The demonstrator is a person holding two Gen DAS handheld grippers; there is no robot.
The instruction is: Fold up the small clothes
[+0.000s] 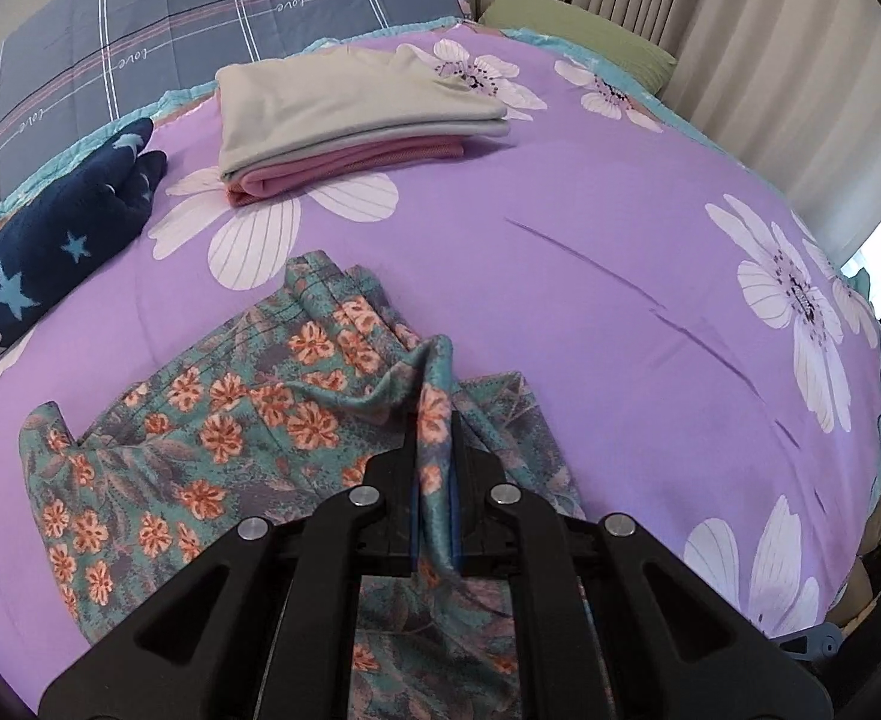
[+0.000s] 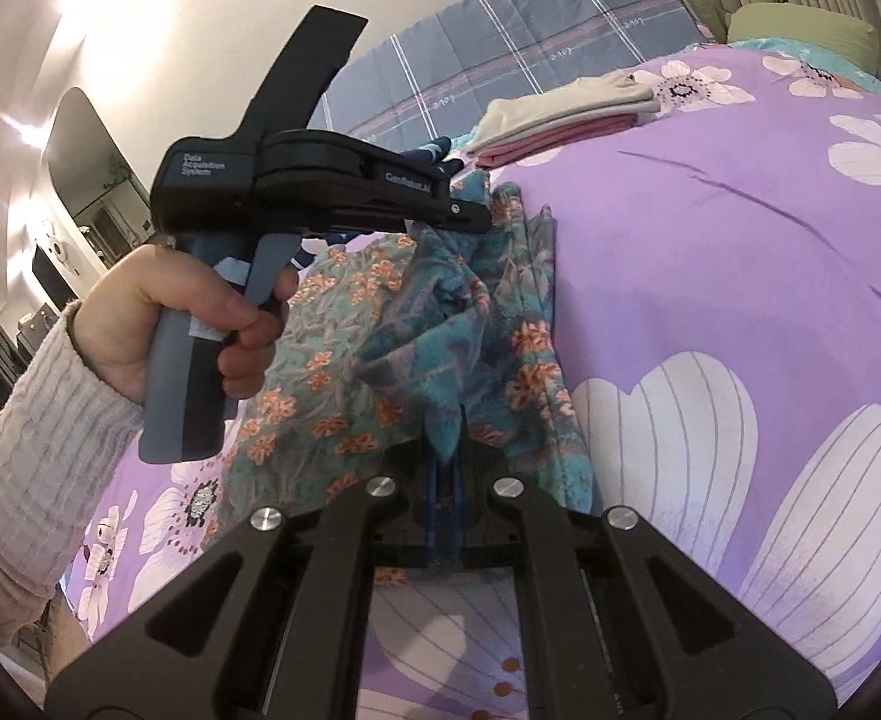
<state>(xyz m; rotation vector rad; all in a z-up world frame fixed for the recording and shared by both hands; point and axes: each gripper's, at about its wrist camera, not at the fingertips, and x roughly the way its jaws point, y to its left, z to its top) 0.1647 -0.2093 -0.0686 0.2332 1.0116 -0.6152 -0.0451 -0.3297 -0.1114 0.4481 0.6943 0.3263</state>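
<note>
Both the left gripper [image 1: 434, 468] and right gripper [image 2: 449, 450] are clamped on the floral garment [image 1: 230, 420] mid-bedspread [image 1: 590, 300].

Floral garment [image 1: 248, 420] thin cloth, slight sheen; tongs [image 1: 434, 450] matt black plastic.

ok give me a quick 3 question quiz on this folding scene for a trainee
1. True or false: both the left gripper and right gripper are shut on the floral garment.
2. Which lies on top of the folded stack? A) pink piece B) grey piece C) navy star piece
3. Fill in: the navy star cloth lies to the ____ of the stack in the left wrist view.

Key: 1 true; 2 B; 3 left
</note>
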